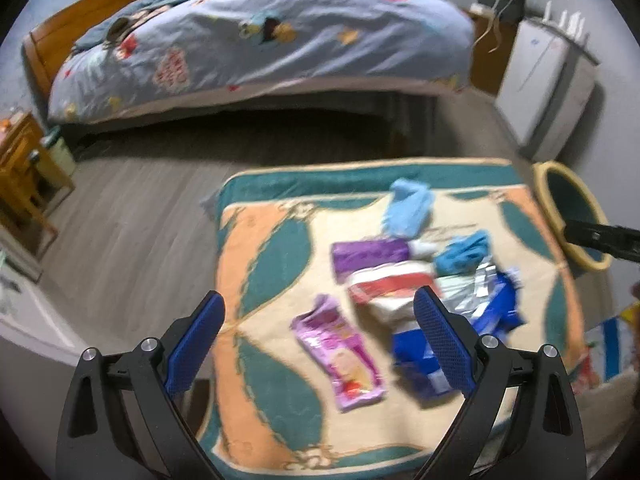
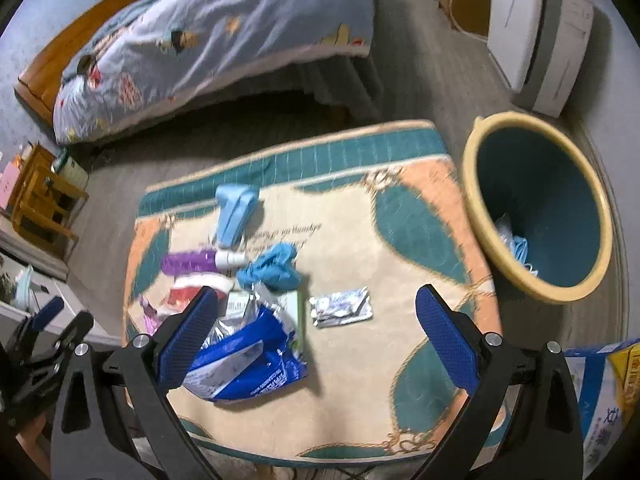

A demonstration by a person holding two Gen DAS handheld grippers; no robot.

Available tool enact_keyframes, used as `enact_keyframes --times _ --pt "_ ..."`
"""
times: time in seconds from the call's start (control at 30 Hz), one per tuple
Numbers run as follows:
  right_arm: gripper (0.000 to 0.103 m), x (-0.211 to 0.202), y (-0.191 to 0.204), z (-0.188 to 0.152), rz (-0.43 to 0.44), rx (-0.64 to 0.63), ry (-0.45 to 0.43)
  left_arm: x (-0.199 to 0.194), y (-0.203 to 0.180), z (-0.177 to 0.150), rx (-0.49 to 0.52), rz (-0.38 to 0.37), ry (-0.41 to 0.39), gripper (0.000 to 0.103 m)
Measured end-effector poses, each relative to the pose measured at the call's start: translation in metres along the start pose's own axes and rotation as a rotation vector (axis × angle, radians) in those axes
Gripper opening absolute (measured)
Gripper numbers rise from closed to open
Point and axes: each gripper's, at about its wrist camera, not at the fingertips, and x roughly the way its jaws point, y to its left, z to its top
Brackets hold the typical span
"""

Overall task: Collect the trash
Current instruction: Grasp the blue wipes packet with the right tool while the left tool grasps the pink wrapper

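Observation:
Trash lies scattered on a patterned rug (image 1: 256, 264) (image 2: 400, 208): a pink wrapper (image 1: 340, 360), a purple tube (image 1: 368, 256) (image 2: 192, 262), a red and white packet (image 1: 392, 284), a blue foil bag (image 1: 480, 316) (image 2: 248, 356), blue crumpled gloves (image 1: 464, 252) (image 2: 272, 268), a light blue cloth (image 1: 408, 208) (image 2: 234, 212) and a small silver packet (image 2: 342, 306). My left gripper (image 1: 320, 336) hovers open above the pink wrapper. Over the foil bag and silver packet, my right gripper (image 2: 316, 332) is open and holds nothing. A yellow-rimmed bin (image 2: 540, 204) (image 1: 568, 208) stands right of the rug with some trash inside.
A bed with a blue quilt (image 1: 256, 44) (image 2: 208, 40) lies beyond the rug. A wooden stool (image 1: 24, 172) (image 2: 44, 196) stands at the left, a white cabinet (image 1: 544, 84) (image 2: 536, 28) at the back right. A printed bag (image 2: 600, 400) sits at the right edge.

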Motion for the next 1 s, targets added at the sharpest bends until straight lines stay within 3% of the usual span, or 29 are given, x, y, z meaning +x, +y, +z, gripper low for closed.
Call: enact_keyframes --times 0.13,0.23,0.4,0.63,0.87,1.0 --pt "0.097 0.020 0.006 -0.008 -0.025 0.000 0.038 0.021 0.004 -0.005 -0.028 0.100 0.017 0.094" --pt "0.097 0.031 0.007 -0.014 -0.024 0.002 0.074 0.043 0.008 -0.013 -0.100 0.064 0.084 0.094" --pt "0.096 0.036 0.003 -0.017 -0.047 -0.028 0.090 0.069 0.004 -0.023 -0.063 0.095 0.180 0.094" --pt "0.069 0.049 0.008 -0.024 -0.029 -0.080 0.154 0.088 0.005 -0.031 -0.089 0.077 0.252 0.093" --pt "0.045 0.071 0.024 -0.036 0.011 -0.160 0.261 0.103 0.002 -0.040 -0.086 0.020 0.331 0.068" --pt "0.045 0.078 0.028 -0.039 0.025 -0.176 0.294 0.106 0.001 -0.043 -0.088 -0.005 0.350 0.056"
